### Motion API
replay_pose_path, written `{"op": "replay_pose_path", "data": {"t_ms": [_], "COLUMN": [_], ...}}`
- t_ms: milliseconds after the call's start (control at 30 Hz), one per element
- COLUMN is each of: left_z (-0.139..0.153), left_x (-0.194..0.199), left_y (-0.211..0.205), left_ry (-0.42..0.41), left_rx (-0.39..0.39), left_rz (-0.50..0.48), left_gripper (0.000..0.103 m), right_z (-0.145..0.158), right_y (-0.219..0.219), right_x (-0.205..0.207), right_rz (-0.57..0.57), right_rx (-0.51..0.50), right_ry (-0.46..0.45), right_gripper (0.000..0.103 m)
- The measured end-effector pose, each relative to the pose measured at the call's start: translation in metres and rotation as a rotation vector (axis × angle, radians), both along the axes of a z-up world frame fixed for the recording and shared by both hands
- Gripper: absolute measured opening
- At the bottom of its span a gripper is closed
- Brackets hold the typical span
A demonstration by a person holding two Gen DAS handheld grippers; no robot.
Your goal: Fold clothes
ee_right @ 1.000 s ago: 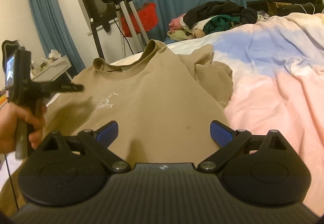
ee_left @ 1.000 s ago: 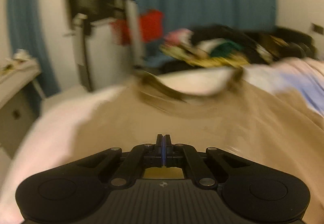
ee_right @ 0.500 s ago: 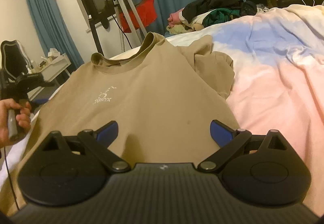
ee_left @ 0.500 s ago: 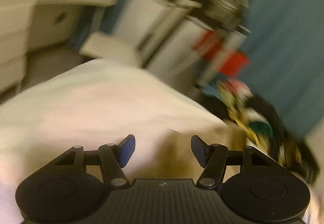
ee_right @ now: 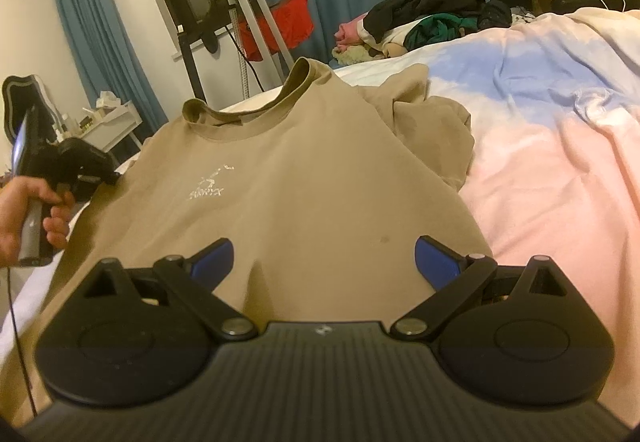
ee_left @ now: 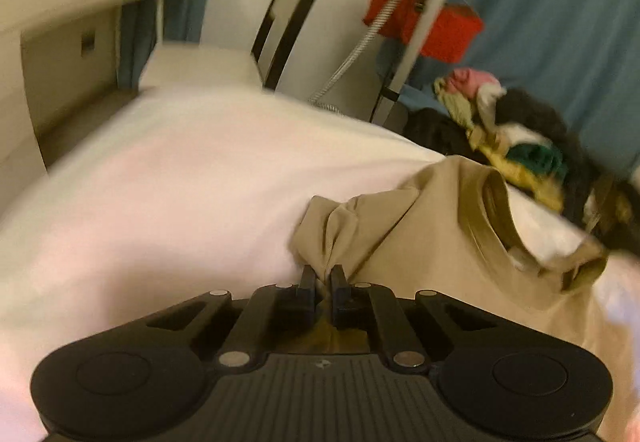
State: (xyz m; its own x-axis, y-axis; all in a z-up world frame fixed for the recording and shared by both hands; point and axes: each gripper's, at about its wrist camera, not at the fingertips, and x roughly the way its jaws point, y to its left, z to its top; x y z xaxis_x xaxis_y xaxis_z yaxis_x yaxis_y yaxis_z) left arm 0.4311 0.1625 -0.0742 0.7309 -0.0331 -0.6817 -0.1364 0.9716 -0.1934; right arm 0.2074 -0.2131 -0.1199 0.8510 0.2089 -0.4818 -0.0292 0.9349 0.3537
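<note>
On bed, tan T-shirt spread front-up for folding; left gripper pinching bunched sleeve, likely to fold inward. Right gripper spread wide, holding nothing, above hem.

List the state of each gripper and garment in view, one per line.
Left gripper: shut on the sleeve of the tan cotton T-shirt.
Right gripper: open, above the shirt's lower part.
Tan cotton T-shirt: spread front-up, unfolded, far sleeve bunched.
Heap of mixed clothes: unfolded, piled.
</note>
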Motion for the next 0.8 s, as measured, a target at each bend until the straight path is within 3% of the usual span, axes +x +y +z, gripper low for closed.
{"op": "replay_pose_path", "data": {"t_ms": [333,400,533,600,667,800], "left_z": [0.010,0.013,0.018,0.020,0.023,0.027], "left_x": [-0.086,-0.100,-0.110,-0.115,-0.120,-0.101], "left_y": [-0.164,-0.185,-0.160,-0.148,-0.135,-0.112], "left_ry": [-0.104,-0.126,-0.173,-0.197,-0.221,-0.181], "left_rx": [0.351,0.396,0.331,0.299,0.267,0.148], "left_rz": [-0.514,-0.584,-0.532,-0.505,-0.479,-0.486], "left_gripper": [0.006,0.011,0.019,0.041,0.050,0.050], "right_z": [0.003,0.003,0.005,0.005,0.004,0.003], "right_y": [-0.007,-0.008,-0.010,-0.009,-0.008,-0.004], "right_x": [0.000,-0.001,-0.003,-0.002,-0.002,-0.002], "right_rz": [-0.016,-0.020,-0.021,-0.020,-0.018,-0.012], "right_rx": [0.028,0.028,0.042,0.045,0.048,0.042], "right_ry": [-0.013,-0.015,-0.018,-0.019,-0.017,-0.014], "right_gripper": [0.099,0.099,0.099,0.099,0.099,0.099]}}
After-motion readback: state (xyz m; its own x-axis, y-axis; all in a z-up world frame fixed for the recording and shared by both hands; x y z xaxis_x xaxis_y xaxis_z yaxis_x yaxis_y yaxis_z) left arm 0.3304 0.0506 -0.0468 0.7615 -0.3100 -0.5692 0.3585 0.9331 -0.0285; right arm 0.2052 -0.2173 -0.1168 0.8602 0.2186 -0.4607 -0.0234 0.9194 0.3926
